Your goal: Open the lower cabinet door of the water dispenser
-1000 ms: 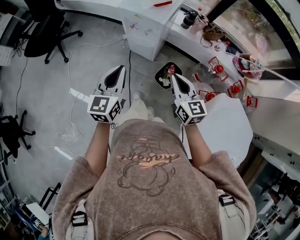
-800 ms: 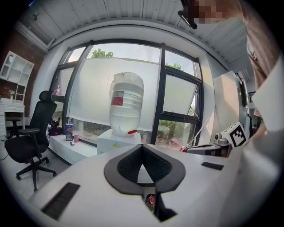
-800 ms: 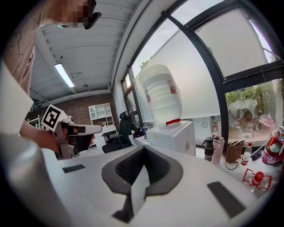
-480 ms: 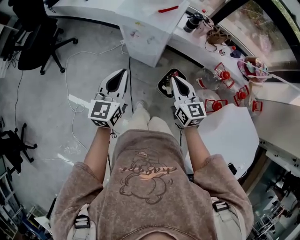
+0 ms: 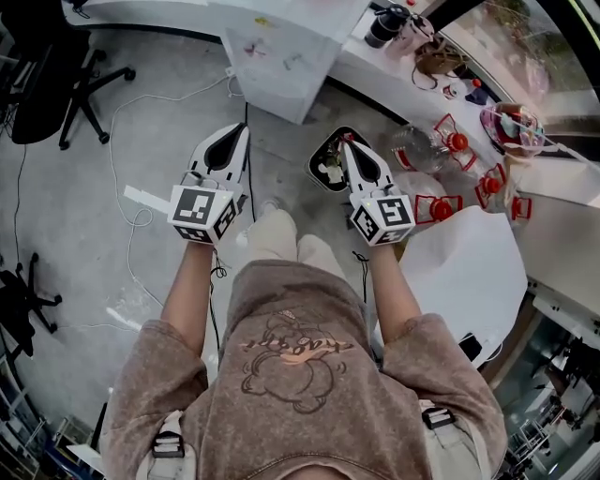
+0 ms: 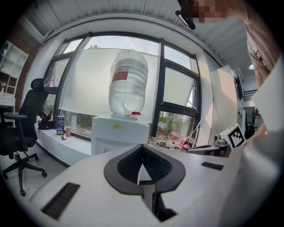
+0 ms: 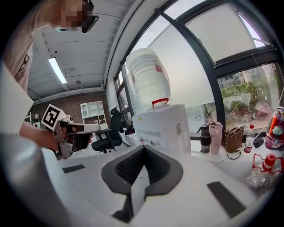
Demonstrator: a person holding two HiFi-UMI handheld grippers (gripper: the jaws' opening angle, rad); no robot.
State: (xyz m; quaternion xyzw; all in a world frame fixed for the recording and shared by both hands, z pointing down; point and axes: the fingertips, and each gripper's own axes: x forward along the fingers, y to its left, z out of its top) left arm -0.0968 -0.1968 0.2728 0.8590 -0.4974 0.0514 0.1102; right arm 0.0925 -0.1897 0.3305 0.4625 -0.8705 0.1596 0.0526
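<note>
the left gripper (image 5: pixel 241 133) and the right gripper (image 5: pixel 346 148) each had its jaws pressed together with nothing between them, held side by side and aimed at the water dispenser (image 5: pixel 277 58), which stood well ahead by the white ledge (image 5: pixel 150 17). its bottle (image 6: pixel 128 82) sat upside down on top; the lower cabinet door was hidden behind the jaws in both gripper views and not distinct in the head view. doing this well probably meant crouching nearer, parting one gripper's jaws, and finding the door's edge or handle before pulling along its hinge arc. the bottle's red label (image 6: pixel 120 76), a yellow sticker (image 6: pixel 118 127) and a blue carton (image 6: pixel 60 125) bore print too small to read
</note>
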